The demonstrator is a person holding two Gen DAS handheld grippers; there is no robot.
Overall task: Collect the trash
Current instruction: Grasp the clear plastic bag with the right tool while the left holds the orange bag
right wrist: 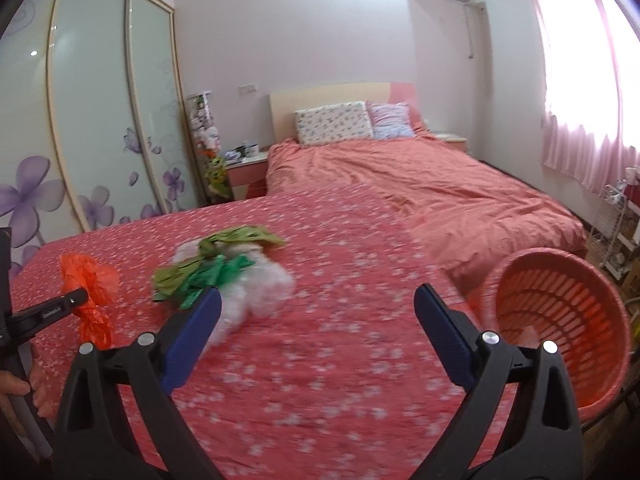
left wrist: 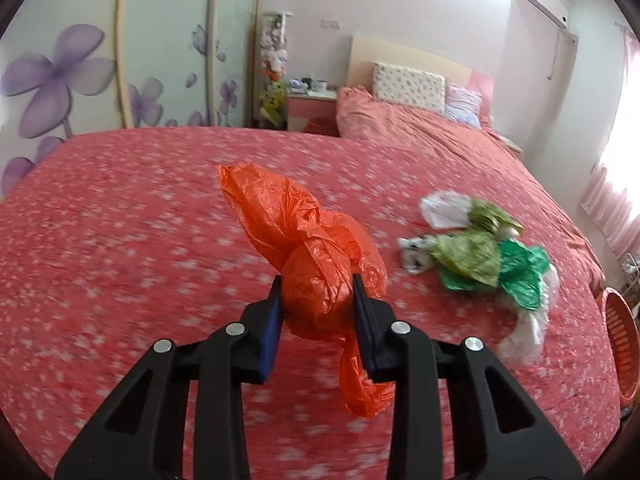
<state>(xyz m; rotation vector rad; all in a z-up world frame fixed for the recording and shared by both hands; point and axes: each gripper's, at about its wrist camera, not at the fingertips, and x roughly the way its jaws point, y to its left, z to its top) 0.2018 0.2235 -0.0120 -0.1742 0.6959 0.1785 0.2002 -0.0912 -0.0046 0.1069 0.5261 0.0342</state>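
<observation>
The bed [right wrist: 320, 360], under a red coverlet flecked with white, fills the lower half of both views. The orange slotted laundry basket [right wrist: 568, 320] stands at its edge, at the right of the right wrist view and only a sliver at the far right edge of the left wrist view; judging by the task, that is where the trash goes.

A heap of loose trash [left wrist: 484, 256] lies on the coverlet right of centre in the left wrist view: olive-green and bright green plastic bags, white film and a small printed wrapper, though blur makes the exact pieces hard to separate. In the right wrist view the heap sits left of centre, just beyond the left pad.

The left tongs [left wrist: 318, 304] are clamped narrow on a knotted orange plastic bag [left wrist: 312, 256], which is lifted off the bed. Its long axis runs from upper left to lower right, with a tail hanging below the pads.

The right tongs [right wrist: 318, 312] stand wide with nothing between them.

The basket lies far to the right of the held bag, beyond the heap and closer to the right hand, so the left hand would have to carry it across the bed.
</observation>
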